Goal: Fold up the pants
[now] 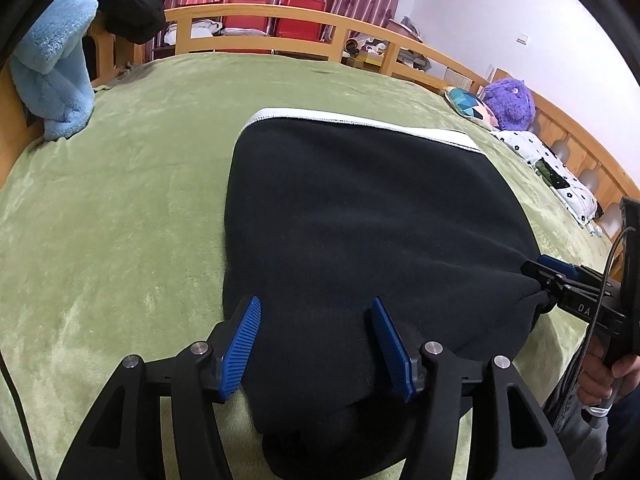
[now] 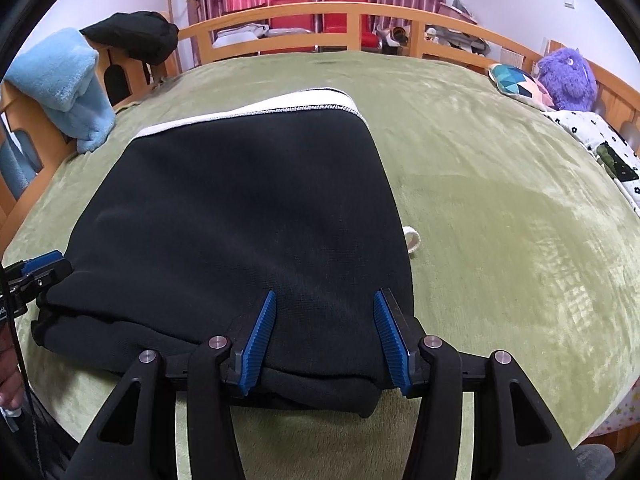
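Black tongs, ribbed blue pads

The left hand-held gripper is pointing forward and steeply down, its two blue-padded fingers standing apart with a clear gap between them; neither pad is pressing on anything. The right hand-held gripper is pointing down at much the same slant, its blue fingers likewise spread apart and gripping nothing. In the left wrist view the right one is reaching in from the right edge, with a hand wrapping around its handle and a cable trailing beside it. In the right wrist view the left one is showing at the left edge, with part of a hand below it.
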